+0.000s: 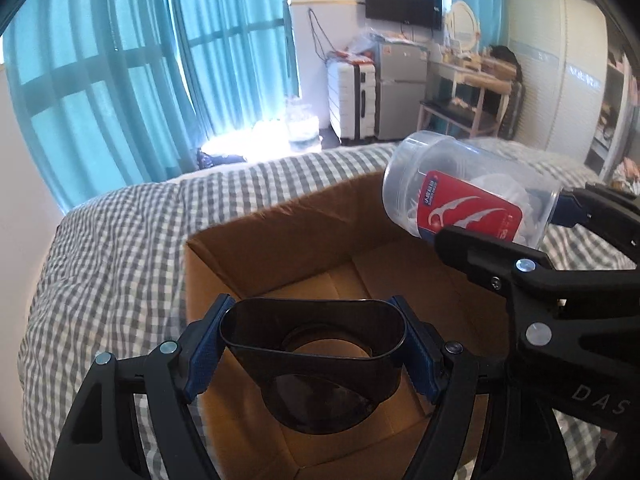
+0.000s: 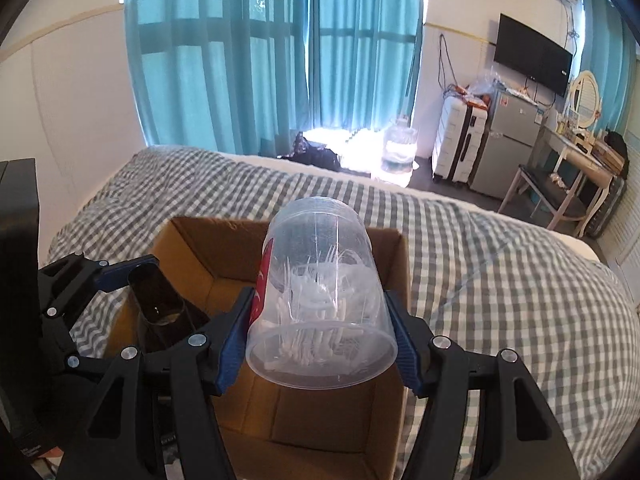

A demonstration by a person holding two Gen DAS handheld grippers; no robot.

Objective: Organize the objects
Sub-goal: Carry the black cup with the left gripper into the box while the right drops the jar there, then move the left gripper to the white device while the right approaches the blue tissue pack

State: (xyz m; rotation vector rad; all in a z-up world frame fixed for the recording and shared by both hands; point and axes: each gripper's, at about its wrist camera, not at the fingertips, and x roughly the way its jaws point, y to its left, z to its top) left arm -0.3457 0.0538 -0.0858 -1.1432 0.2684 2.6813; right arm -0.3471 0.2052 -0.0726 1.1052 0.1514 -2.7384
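Note:
An open brown cardboard box [image 1: 256, 256] sits on the checked bed; it also shows in the right wrist view [image 2: 188, 248]. My left gripper [image 1: 314, 344] is shut on a dark translucent plastic cup [image 1: 316, 360], squeezed oval, held over the box; the cup also shows in the right wrist view [image 2: 160, 304]. My right gripper [image 2: 320, 340] is shut on a clear plastic jar [image 2: 320, 304] with a red label, holding white floss picks, above the box. The jar also shows in the left wrist view [image 1: 468, 188], right of the cup.
The grey-and-white checked bed cover [image 2: 500, 280] spreads around the box. Beyond the bed stand teal curtains [image 2: 260, 60], a water jug [image 2: 398, 148], a white suitcase [image 2: 458, 144], a small fridge [image 2: 508, 148] and a dressing table with chair [image 2: 568, 176].

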